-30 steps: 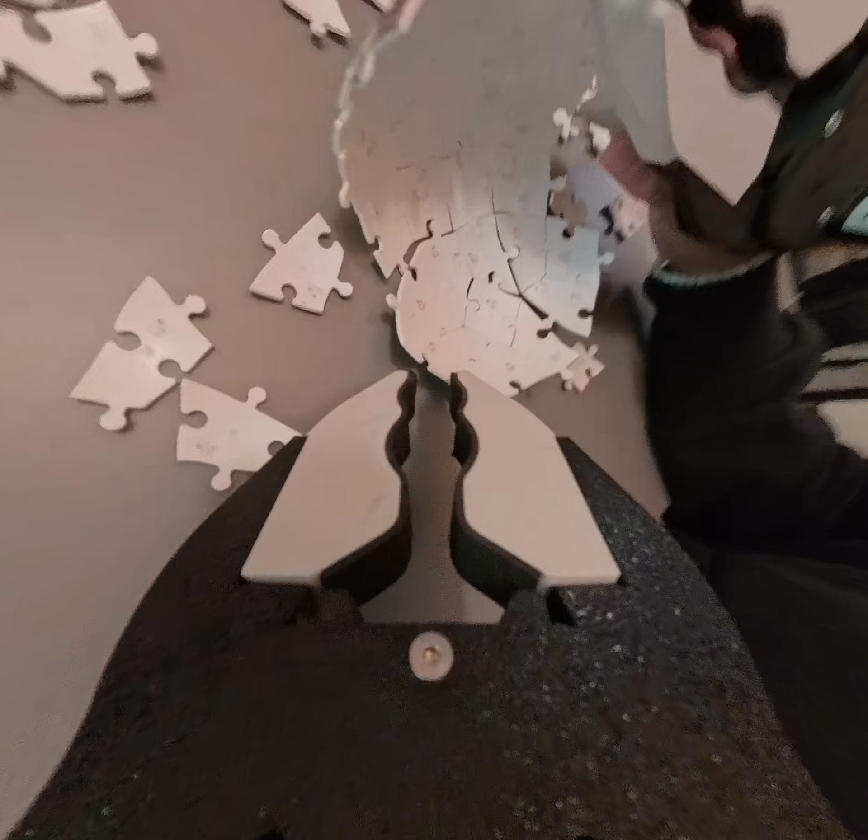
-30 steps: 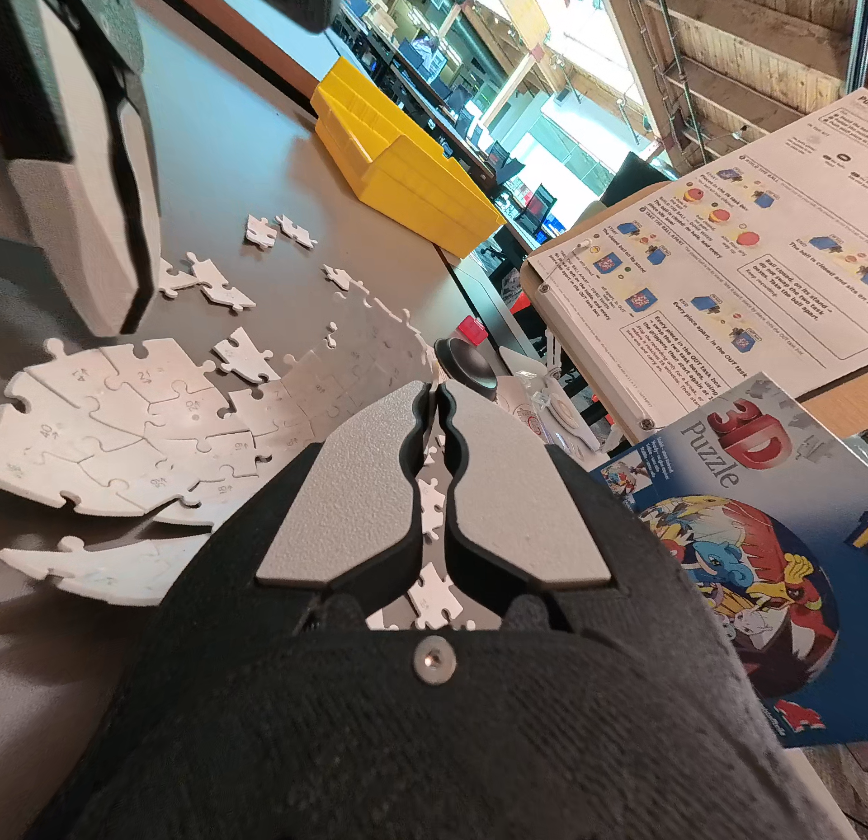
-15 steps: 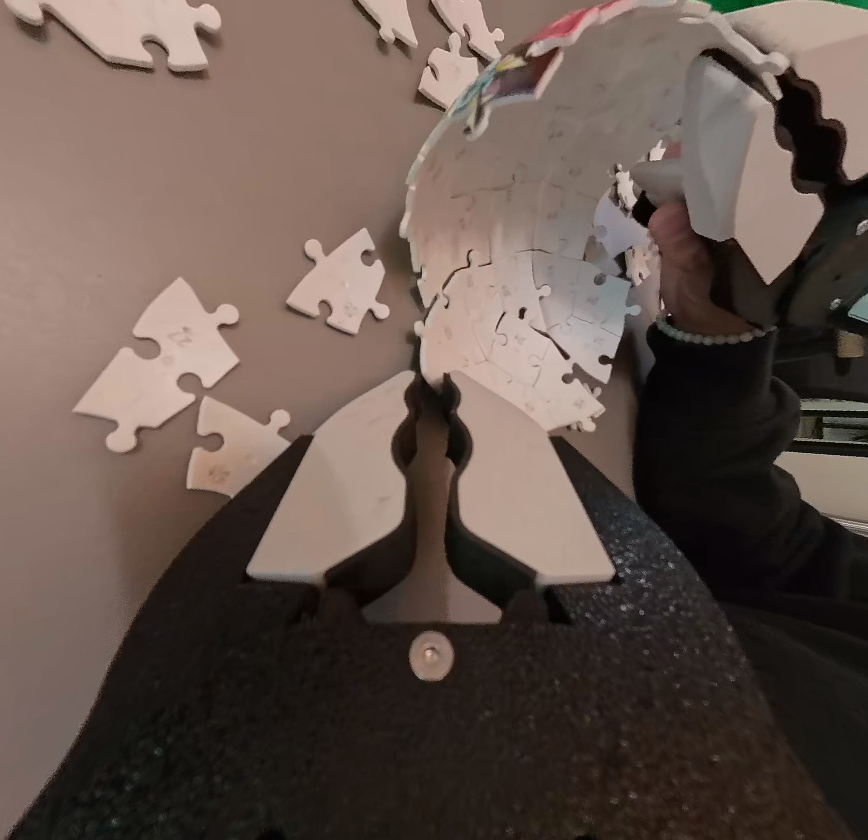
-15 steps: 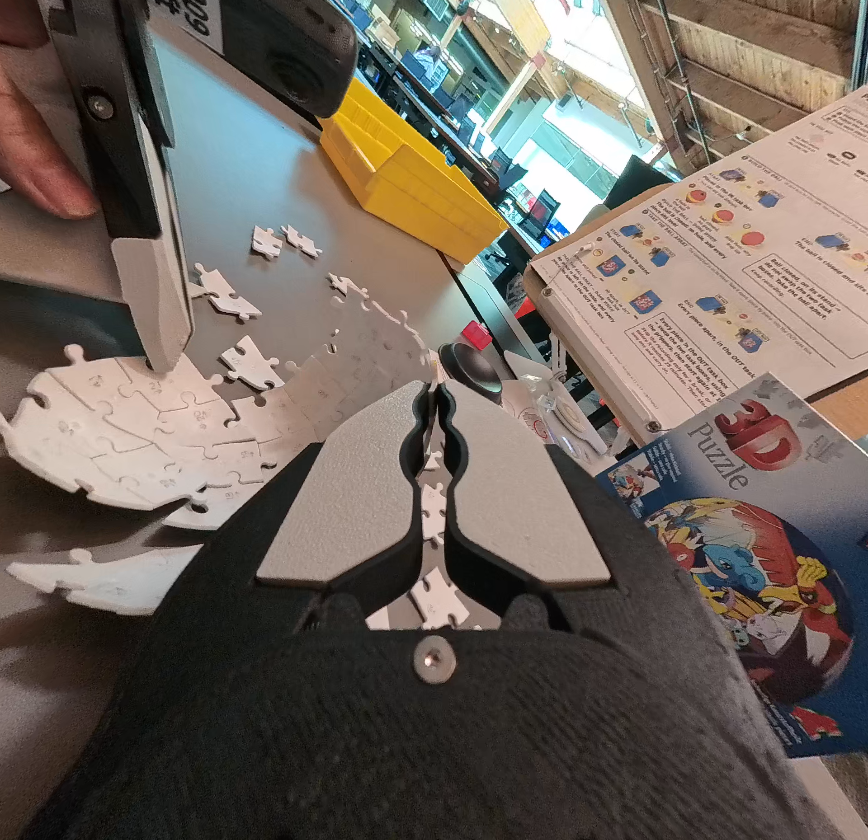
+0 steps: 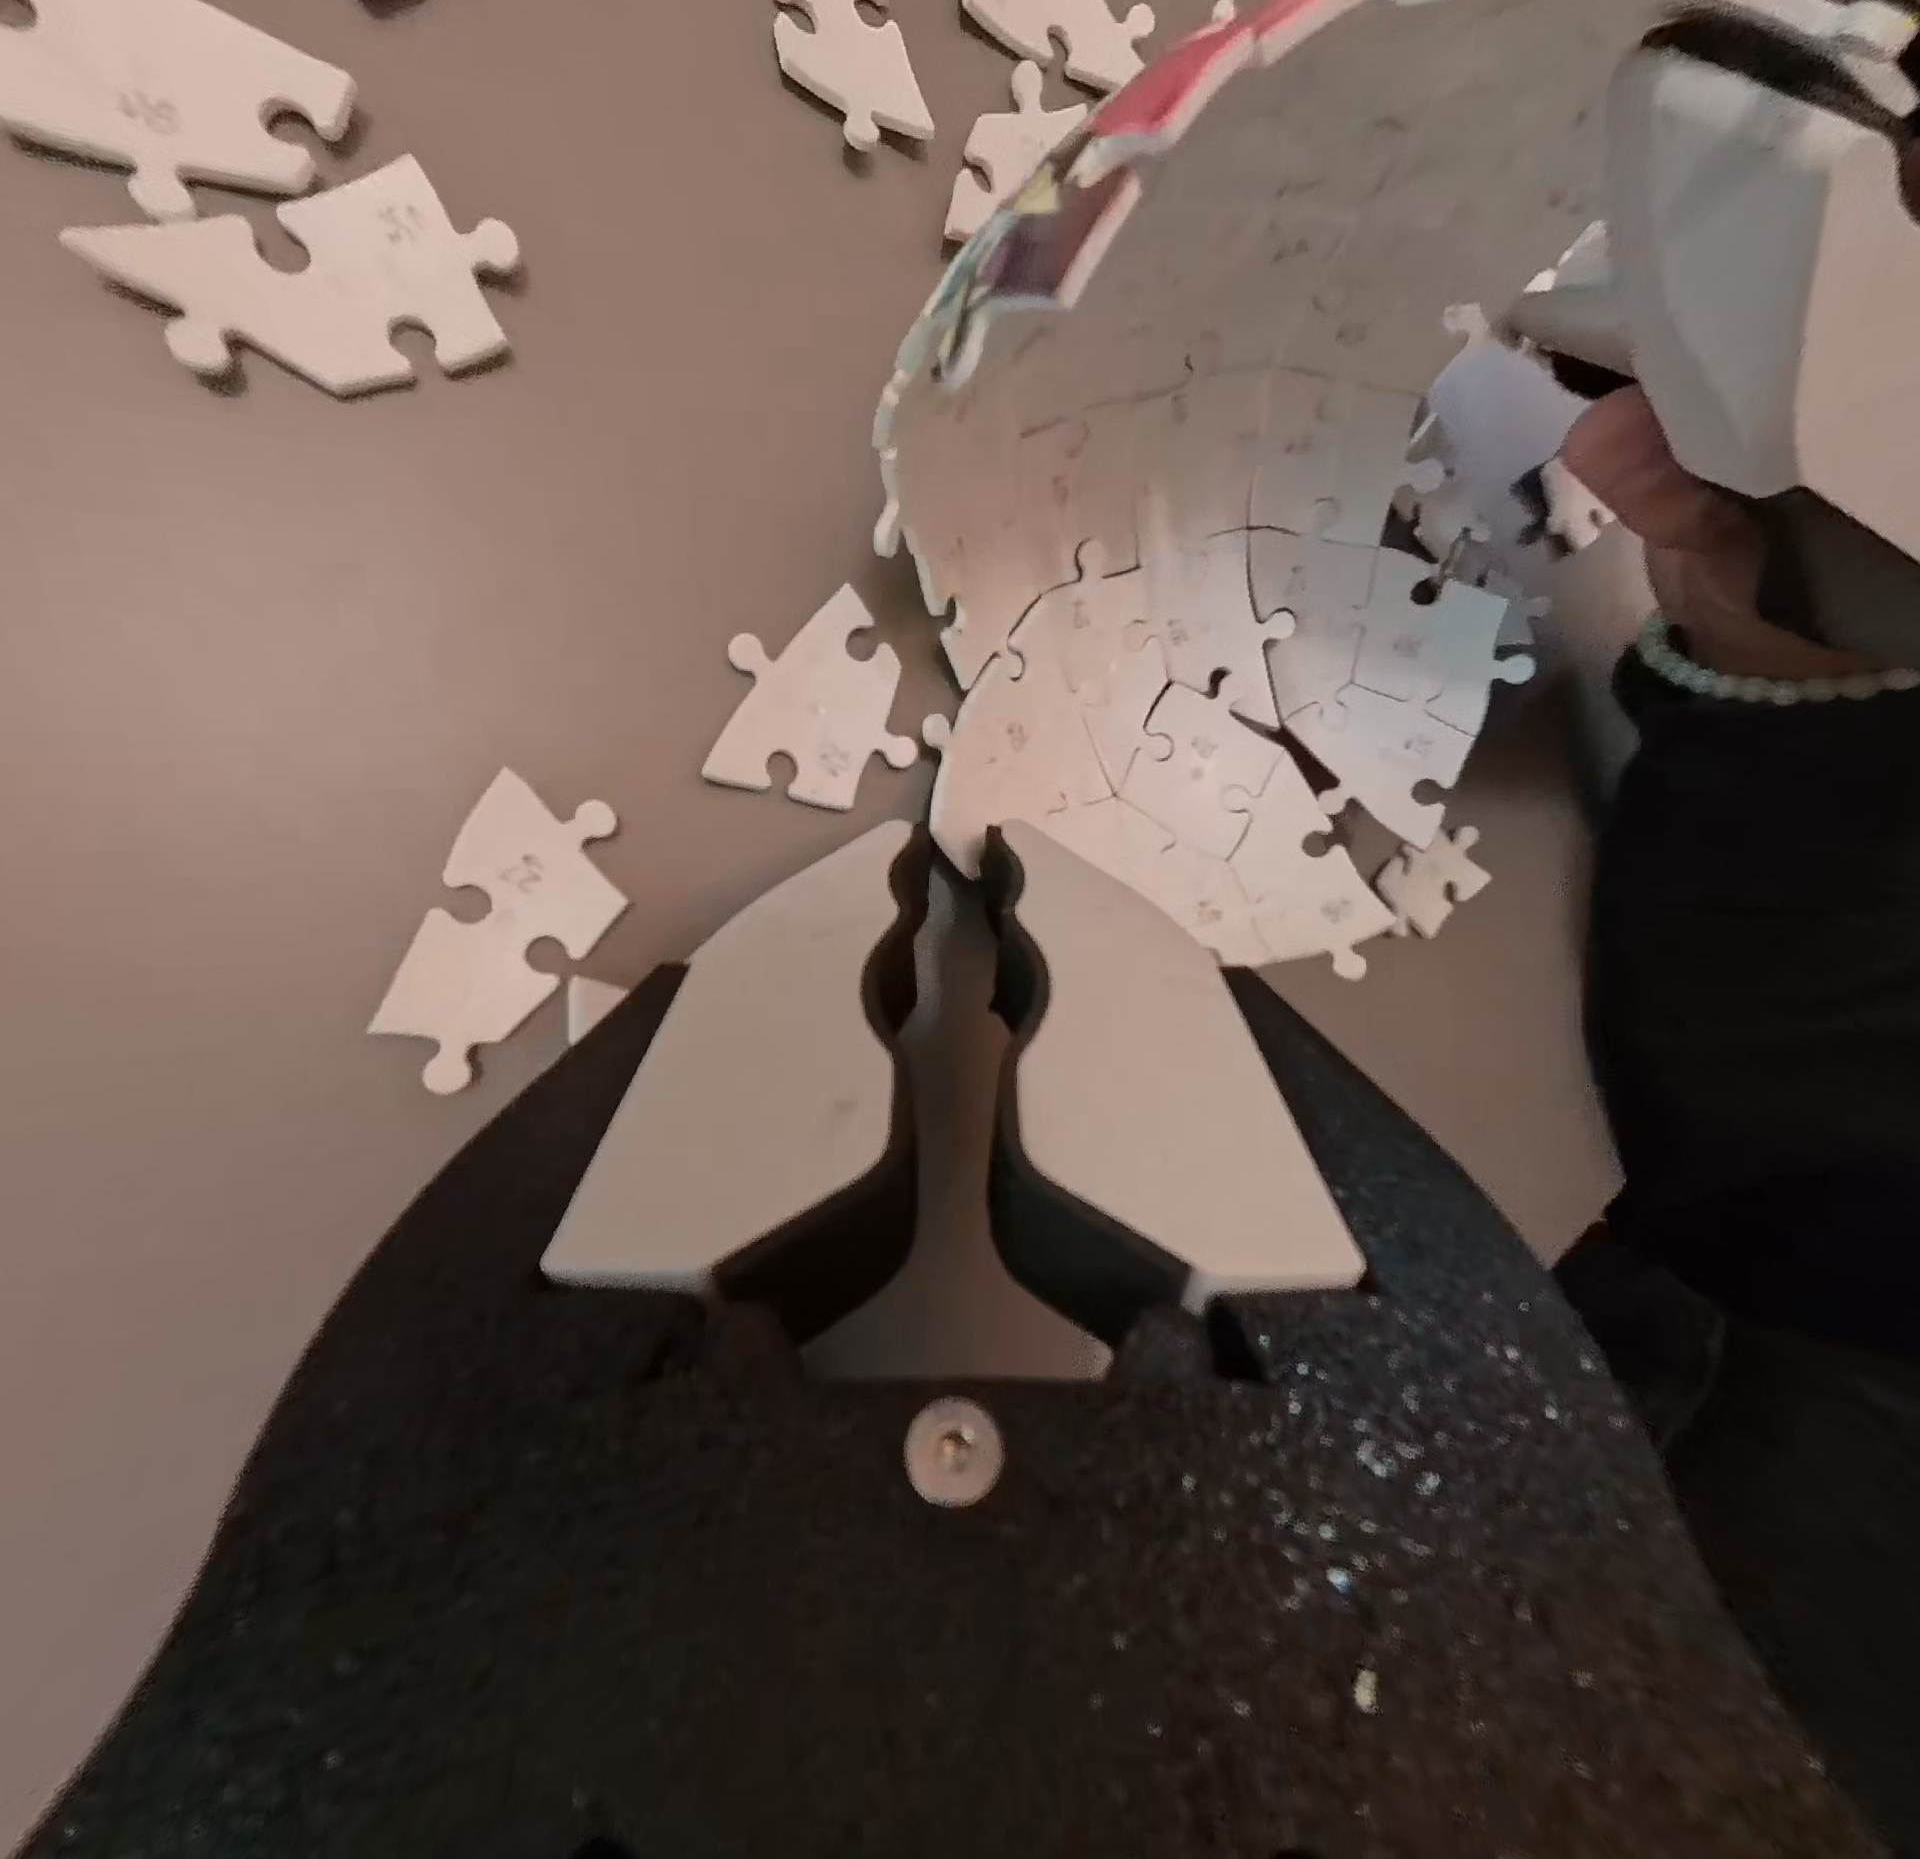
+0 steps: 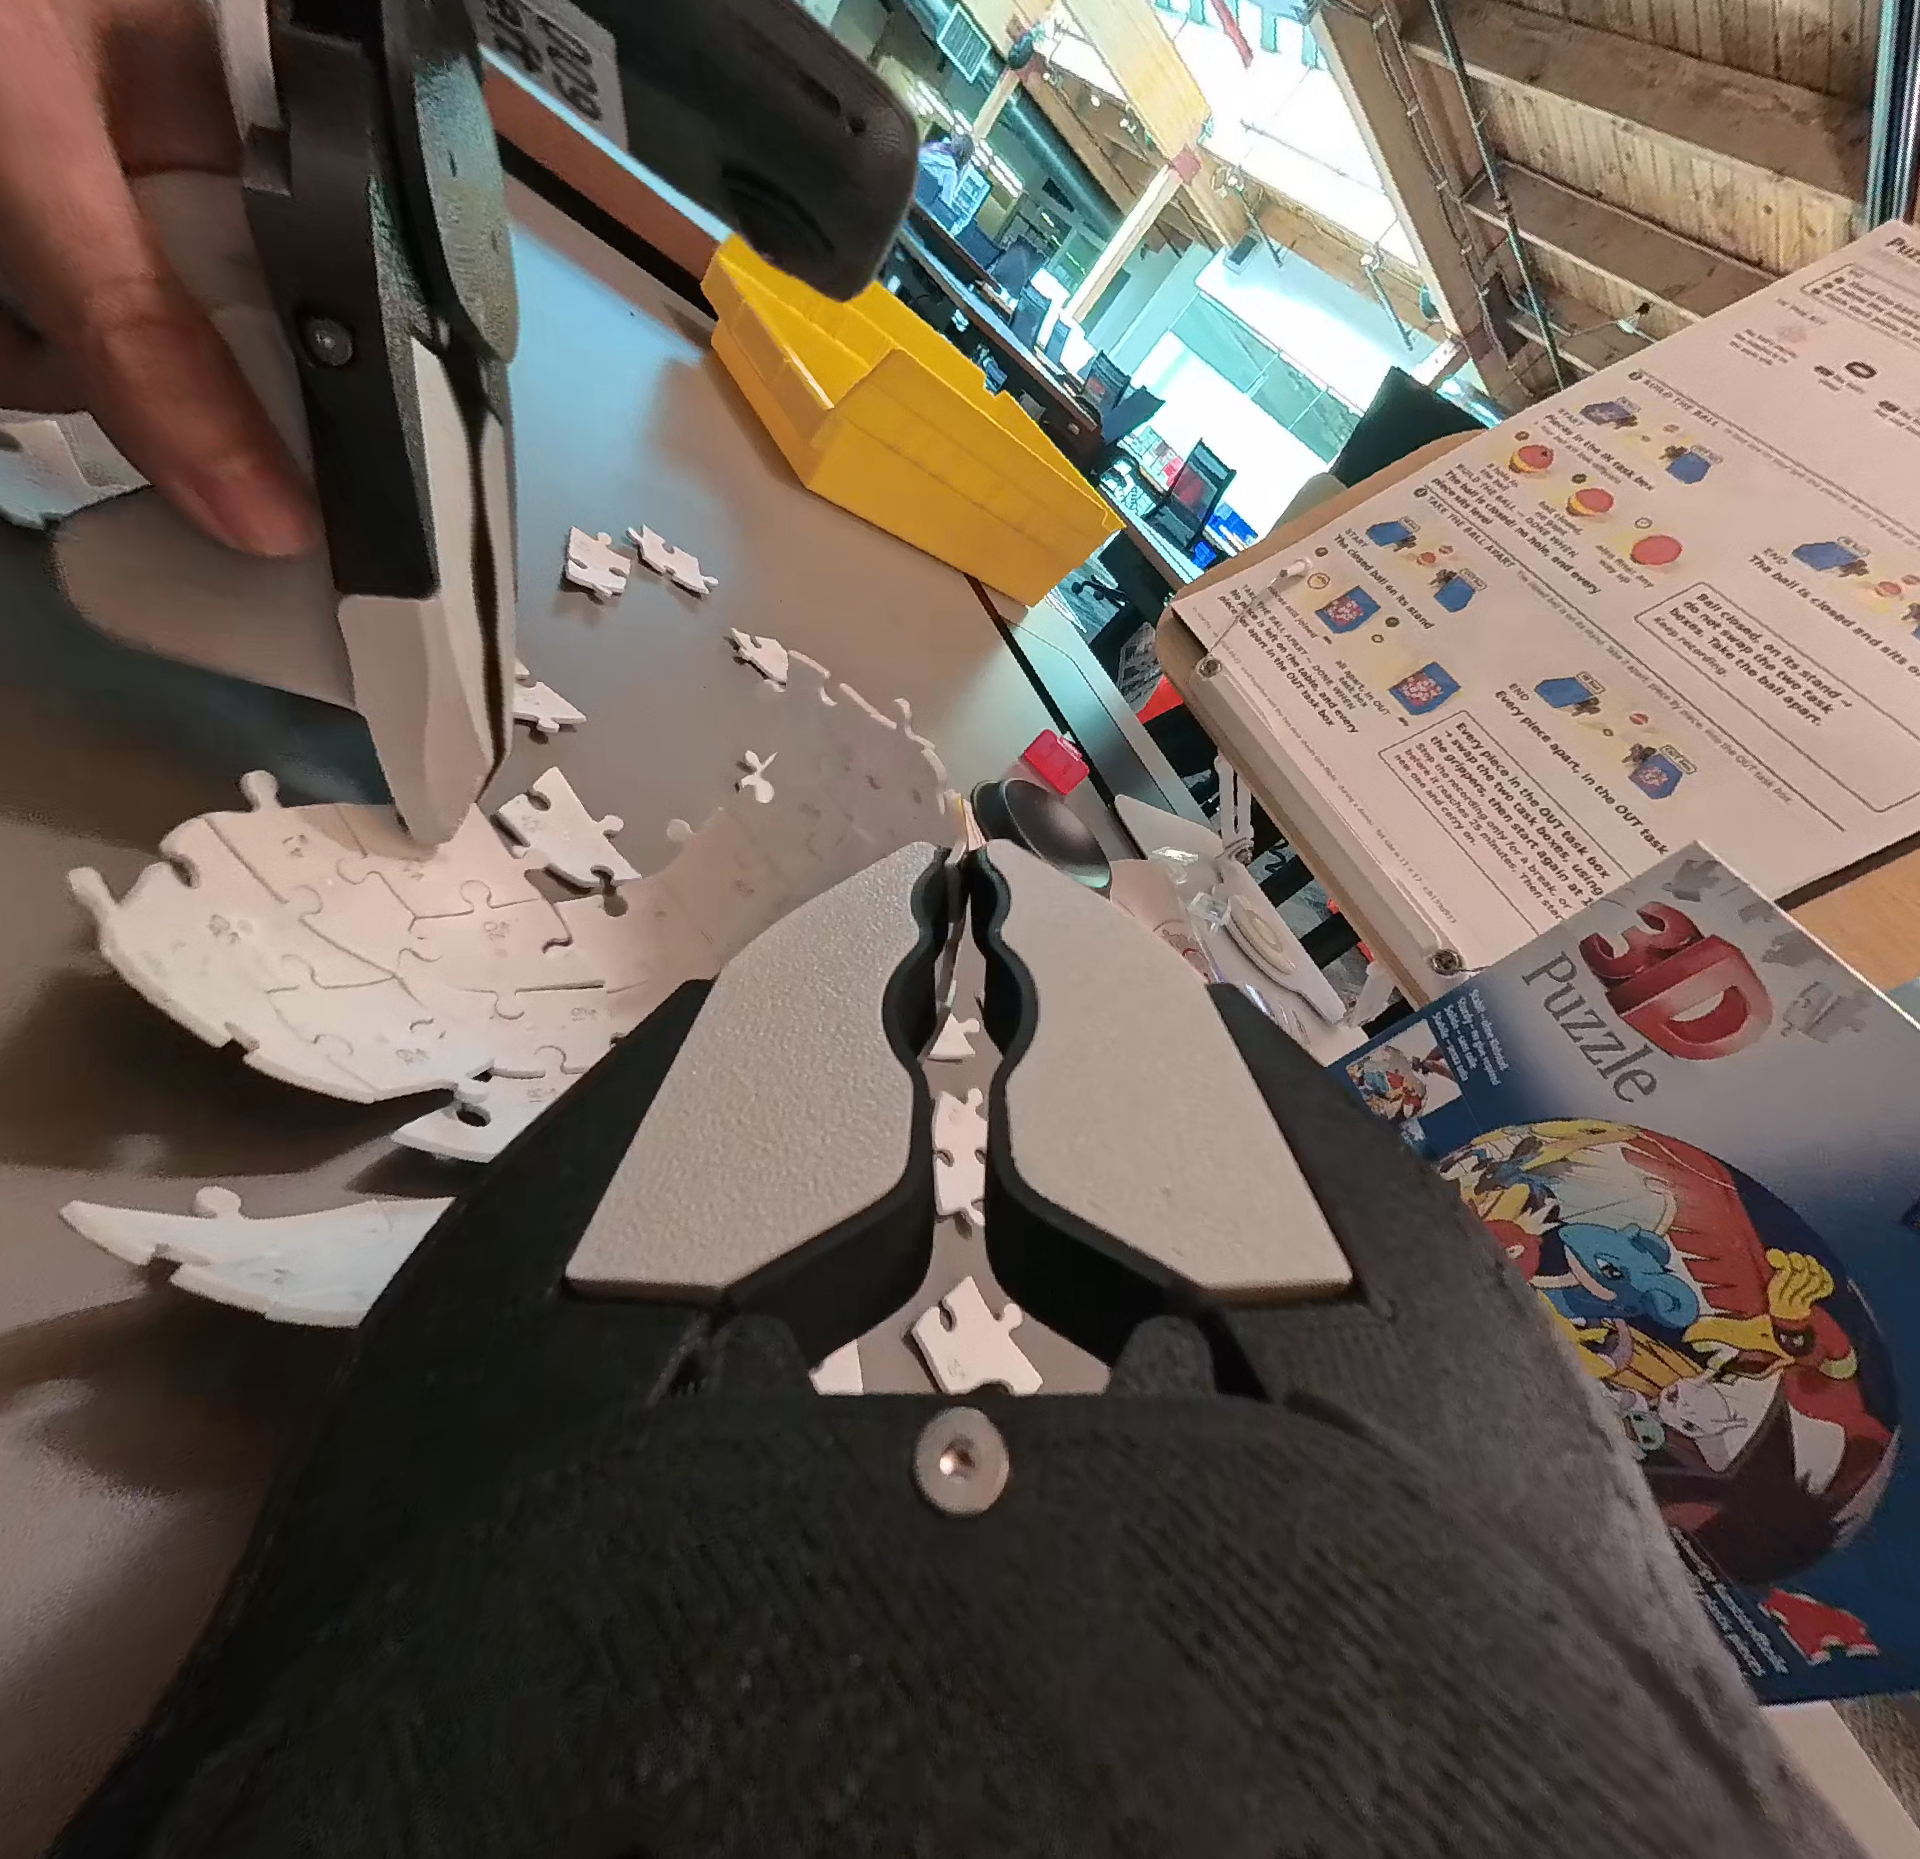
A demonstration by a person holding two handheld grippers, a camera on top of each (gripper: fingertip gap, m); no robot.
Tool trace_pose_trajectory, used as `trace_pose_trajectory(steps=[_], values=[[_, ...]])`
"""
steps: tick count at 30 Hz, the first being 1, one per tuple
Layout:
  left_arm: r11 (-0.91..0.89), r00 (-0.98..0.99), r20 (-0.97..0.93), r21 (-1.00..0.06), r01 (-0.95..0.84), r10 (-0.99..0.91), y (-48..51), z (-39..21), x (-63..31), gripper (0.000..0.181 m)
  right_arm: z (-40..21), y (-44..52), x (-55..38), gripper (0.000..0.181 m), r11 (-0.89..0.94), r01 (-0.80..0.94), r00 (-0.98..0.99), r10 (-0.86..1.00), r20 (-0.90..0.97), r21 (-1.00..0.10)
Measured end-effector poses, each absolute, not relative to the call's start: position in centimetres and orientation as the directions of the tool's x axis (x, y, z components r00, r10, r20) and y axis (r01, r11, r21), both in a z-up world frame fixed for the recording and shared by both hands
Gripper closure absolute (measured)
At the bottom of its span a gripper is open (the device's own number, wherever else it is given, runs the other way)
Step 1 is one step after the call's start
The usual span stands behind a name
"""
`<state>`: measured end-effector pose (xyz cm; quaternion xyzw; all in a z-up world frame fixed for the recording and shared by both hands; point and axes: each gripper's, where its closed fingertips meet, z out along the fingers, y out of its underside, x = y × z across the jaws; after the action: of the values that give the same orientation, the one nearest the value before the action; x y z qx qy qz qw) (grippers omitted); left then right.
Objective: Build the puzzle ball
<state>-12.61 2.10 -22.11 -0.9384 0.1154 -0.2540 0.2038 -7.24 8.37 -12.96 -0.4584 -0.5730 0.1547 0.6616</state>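
Puzzle ball (image 5: 1195, 583) is maybe a third built — both grippers' fingers pinched on its rim, left gripper (image 5: 961, 859) and right gripper (image 6: 961, 859), loose pieces (image 5: 805, 713) waiting on the tabletop (image 5: 312, 614).

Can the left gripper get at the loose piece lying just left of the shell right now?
Probably not yet. The left gripper is shut on the edge of the curved puzzle shell. The loose piece lies uncovered on the table, so the way looks free once the jaws let go.
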Motion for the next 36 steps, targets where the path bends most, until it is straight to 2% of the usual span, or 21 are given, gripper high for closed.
trace_pose_trajectory(steps=[11, 18, 24, 29, 36], values=[[-0.757, 0.876, 0.086, -0.547, -0.357, -0.475, 3.4, -22.3, -12.9, 0.176, -13.0, 8.2, -7.6, 0.178, 0.550, 0.336, 0.291, 0.712, 0.640, -0.765], [-0.513, 0.752, -0.271, -0.592, -0.622, -0.600, 4.4, -21.9, -13.0, 0.181, -12.9, 8.1, -7.7, 0.178, 0.552, 0.333, 0.287, 0.713, 0.640, -0.764], [-0.369, 0.655, -0.431, -0.576, -0.729, -0.621, 4.8, -22.1, -12.5, 0.181, -13.0, 8.1, -7.7, 0.178, 0.549, 0.334, 0.292, 0.713, 0.638, -0.766], [-0.331, 0.637, -0.437, -0.591, -0.736, -0.635, 5.0, -22.0, -12.4, 0.181, -13.0, 8.2, -7.7, 0.178, 0.548, 0.334, 0.300, 0.710, 0.638, -0.767], [-0.452, 0.819, -0.219, -0.745, -0.491, -0.530, 6.2, -20.3, -13.6, 0.169, -13.1, 8.3, -7.6, 0.178, 0.549, 0.344, 0.302, 0.704, 0.643, -0.762]])
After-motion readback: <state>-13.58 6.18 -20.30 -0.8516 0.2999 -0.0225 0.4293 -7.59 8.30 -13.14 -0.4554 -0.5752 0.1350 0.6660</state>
